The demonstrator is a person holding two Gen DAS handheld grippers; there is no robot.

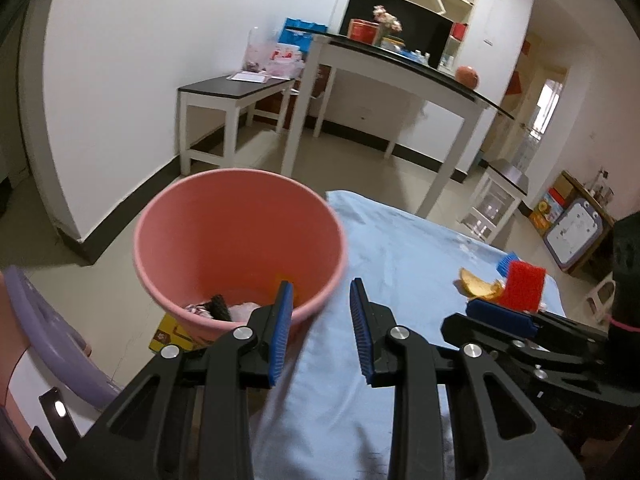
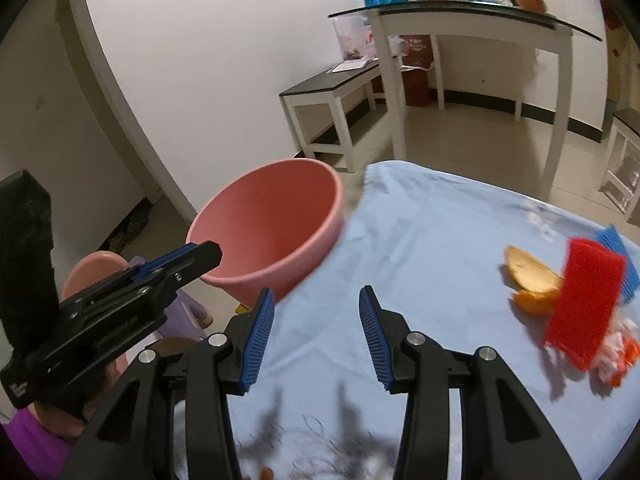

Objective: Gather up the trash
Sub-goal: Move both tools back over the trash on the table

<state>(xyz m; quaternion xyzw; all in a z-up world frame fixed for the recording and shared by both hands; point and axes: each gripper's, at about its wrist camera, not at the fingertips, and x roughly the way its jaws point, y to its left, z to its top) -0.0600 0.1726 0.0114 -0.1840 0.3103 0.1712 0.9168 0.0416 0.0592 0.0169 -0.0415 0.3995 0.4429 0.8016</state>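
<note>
- Partly done: pink bin already had scraps in the bottom.
- Left to collect: orange peel, crumpled wrapper and red scrub pads lay on the bench, blue cloth, well right of the bin.
- Bin sat just off the bench's left edge.
- Left gripper fingers open, empty.
- Right gripper fingers open, empty.

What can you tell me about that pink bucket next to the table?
The round pink plastic bucket is a smooth, tapering tub with a rolled rim, standing upright and open just off the edge of the table with the light blue cloth. Low inside lie some scraps: something pale and crumpled, a dark piece and a bit of orange. A yellow box peeks out at its base. Neither pair of tongs touches it.
</note>
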